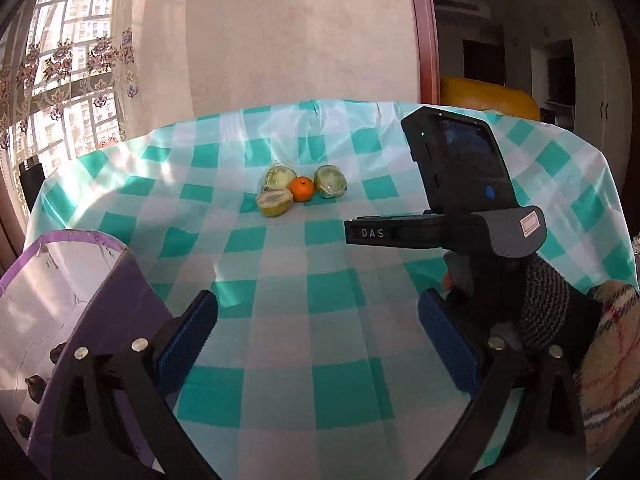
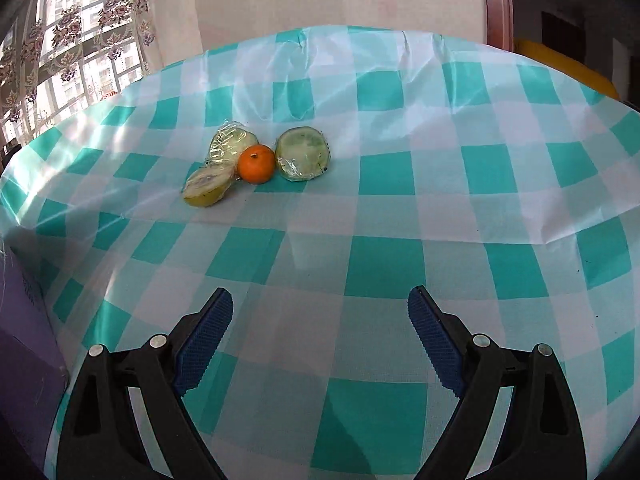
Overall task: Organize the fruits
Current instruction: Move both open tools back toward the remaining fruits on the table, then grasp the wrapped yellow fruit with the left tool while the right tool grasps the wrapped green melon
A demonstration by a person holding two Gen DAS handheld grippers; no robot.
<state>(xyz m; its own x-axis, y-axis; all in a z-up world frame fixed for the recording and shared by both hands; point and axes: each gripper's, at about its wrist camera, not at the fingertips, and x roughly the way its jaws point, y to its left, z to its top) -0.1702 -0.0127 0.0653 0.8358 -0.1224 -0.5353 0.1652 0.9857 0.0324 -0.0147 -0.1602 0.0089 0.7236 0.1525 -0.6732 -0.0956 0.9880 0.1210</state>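
A small orange (image 1: 301, 188) (image 2: 256, 163) lies on the checked tablecloth (image 2: 384, 264) among three plastic-wrapped green fruit halves: one at the back left (image 1: 279, 176) (image 2: 231, 142), one at the front left (image 1: 274, 202) (image 2: 208, 188), one at the right (image 1: 329, 181) (image 2: 303, 153). My left gripper (image 1: 318, 322) is open and empty, well short of the fruit. My right gripper (image 2: 320, 316) is open and empty, also short of the fruit. A purple box (image 1: 104, 312) with a white inside stands by my left finger.
The right hand-held device (image 1: 456, 184) and a gloved hand (image 1: 536, 304) fill the right side of the left wrist view. The purple box's side (image 2: 24, 344) shows at the left edge. A window with a curtain (image 1: 60, 64) is at the far left, a wall behind the table.
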